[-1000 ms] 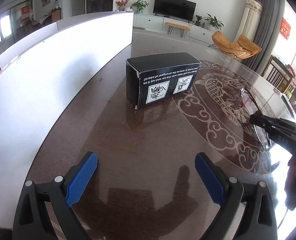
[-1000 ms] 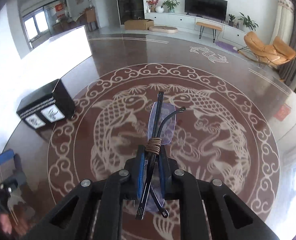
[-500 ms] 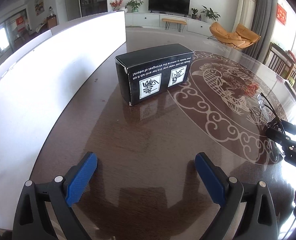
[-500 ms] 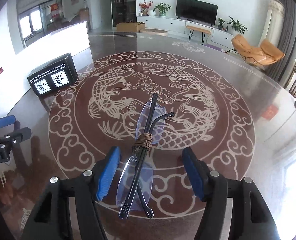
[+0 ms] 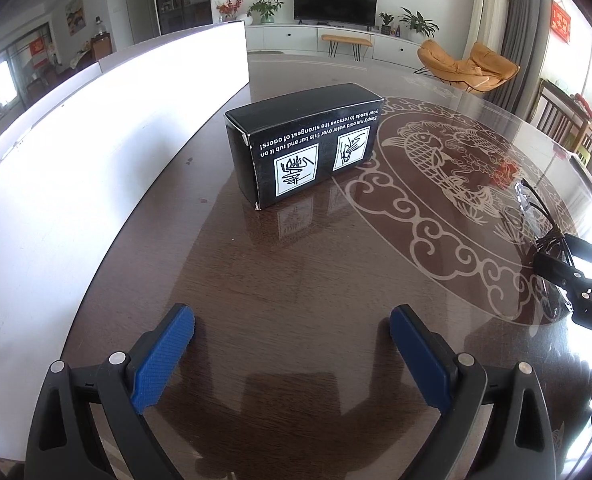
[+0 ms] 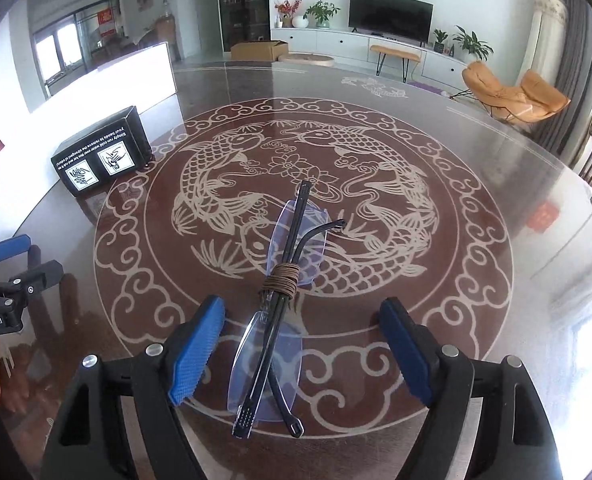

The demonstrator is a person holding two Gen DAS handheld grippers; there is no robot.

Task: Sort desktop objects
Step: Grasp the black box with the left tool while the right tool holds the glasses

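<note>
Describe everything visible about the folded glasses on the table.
The folded glasses are rimless, with clear, faintly violet lenses and thin black temples crossed over each other. Brown cord is wound around their middle. They lie flat on the glossy patterned table, between the right gripper's open blue pads, which have just been opening and touch neither side.

The folded glasses (image 6: 279, 312) lay on the surface (image 6: 476, 280) inside its round fish pattern, between the right gripper's (image 6: 300, 344) parted jaws and touching neither. The box (image 6: 101, 152) stood well apart to the left, just beside the board (image 5: 75, 184) along that edge. The left gripper (image 5: 291, 356) hovered before the box.
</note>
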